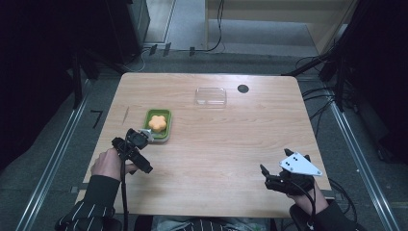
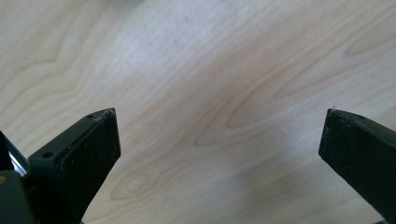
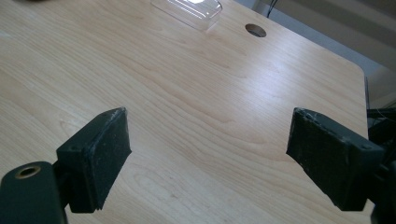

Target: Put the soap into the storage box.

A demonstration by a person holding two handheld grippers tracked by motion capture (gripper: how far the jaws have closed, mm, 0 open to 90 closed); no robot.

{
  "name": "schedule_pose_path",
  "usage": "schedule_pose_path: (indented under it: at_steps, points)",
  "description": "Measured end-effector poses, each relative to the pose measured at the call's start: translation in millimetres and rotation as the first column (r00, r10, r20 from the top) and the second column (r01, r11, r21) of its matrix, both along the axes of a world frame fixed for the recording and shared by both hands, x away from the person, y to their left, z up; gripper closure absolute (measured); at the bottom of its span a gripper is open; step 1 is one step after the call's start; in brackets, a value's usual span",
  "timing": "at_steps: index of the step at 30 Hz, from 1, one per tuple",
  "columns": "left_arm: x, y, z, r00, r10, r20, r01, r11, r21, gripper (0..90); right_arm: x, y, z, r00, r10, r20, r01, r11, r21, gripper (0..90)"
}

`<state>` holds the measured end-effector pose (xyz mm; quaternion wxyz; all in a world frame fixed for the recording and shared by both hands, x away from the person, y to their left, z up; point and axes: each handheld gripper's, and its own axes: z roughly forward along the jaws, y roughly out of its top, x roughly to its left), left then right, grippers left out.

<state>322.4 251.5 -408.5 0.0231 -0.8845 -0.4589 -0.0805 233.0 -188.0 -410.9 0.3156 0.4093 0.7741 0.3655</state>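
An orange flower-shaped piece [image 1: 157,123] lies in a small green tray [image 1: 166,135] on the left half of the wooden table [image 1: 216,139]. My left gripper [image 1: 133,153] hovers just in front of the tray's near-left corner, held by a hand in a striped sleeve. In the left gripper view, my left gripper [image 2: 220,116] is open wide, with bare wood between the jaws. My right gripper [image 1: 275,162] rests near the table's front right and bears a grey plate. In the right gripper view, my right gripper [image 3: 208,114] is open and empty.
A clear plastic container [image 1: 210,95] [image 3: 189,7] sits at the back middle of the table, with a round cable hole [image 1: 243,88] [image 3: 255,30] just to its right. Dark stands and cables surround the table on the floor.
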Motion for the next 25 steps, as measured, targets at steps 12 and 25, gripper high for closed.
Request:
schedule_pose_path:
  at_steps: [12, 25]
  points:
    - [-33.4, 13.6, -17.0, 0.9985, 0.032, -0.044, -0.033, 0.9991, -0.025, 0.0, -0.6, 0.1, 0.1, 1.0, -0.003, 0.002, 0.003, 1.0, 0.002, 13.7]
    - [-39.9, 12.5, -28.4, 0.999, 0.011, -0.044, -0.012, 0.9996, -0.024, 0.0, -0.5, -1.1, -0.2, 1.0, -0.003, 0.006, 0.003, 1.0, 0.001, 13.7]
